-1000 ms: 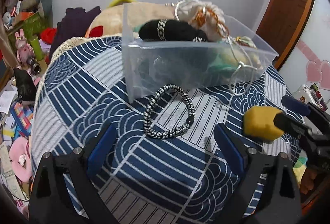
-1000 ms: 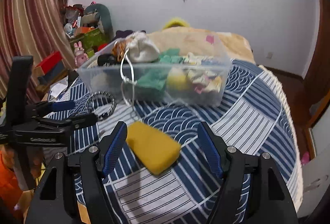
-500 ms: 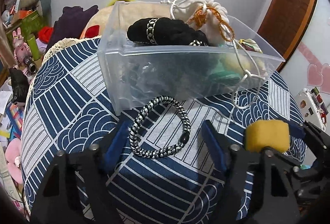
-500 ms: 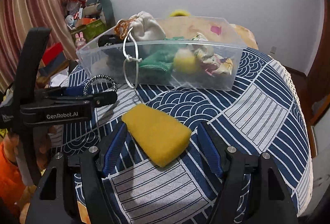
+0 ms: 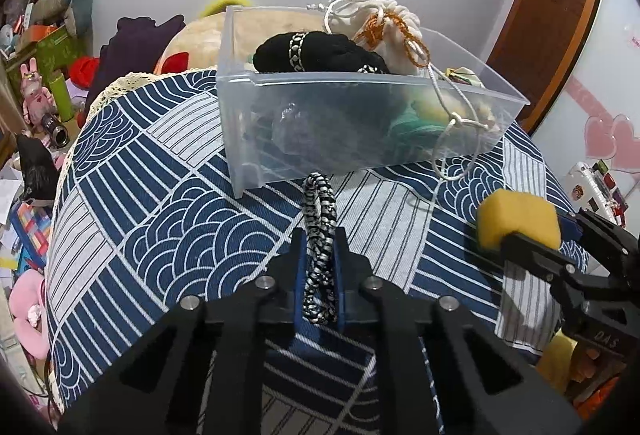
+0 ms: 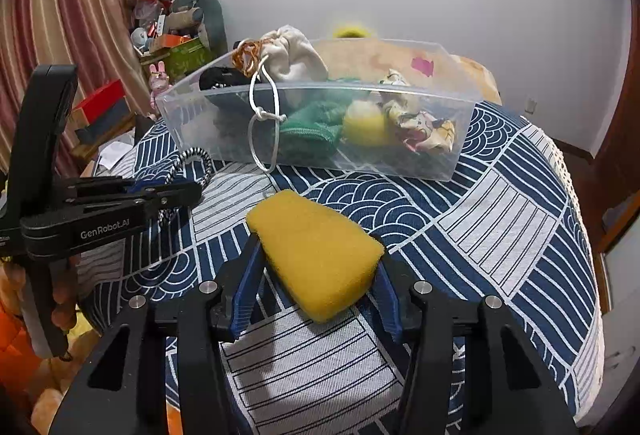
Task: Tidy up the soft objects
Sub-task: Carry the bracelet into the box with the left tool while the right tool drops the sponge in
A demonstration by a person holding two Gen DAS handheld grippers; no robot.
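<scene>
cord [image 5: 319,235]: pinched flat in left gripper [image 5: 319,247] jaws, far loop by bin | sponge [image 6: 316,251]: between right gripper [image 6: 316,275] jaws, which are closing on its sides | bin [image 5: 360,123]: clear, holds pouch [image 5: 390,25], black roll [image 5: 320,51], on patterned cloth [image 5: 160,219]

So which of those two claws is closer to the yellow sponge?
Right. The right gripper has the yellow sponge between its closing jaws, pads against its sides. The left gripper is off to the side, shut on the braided cord loop.
</scene>
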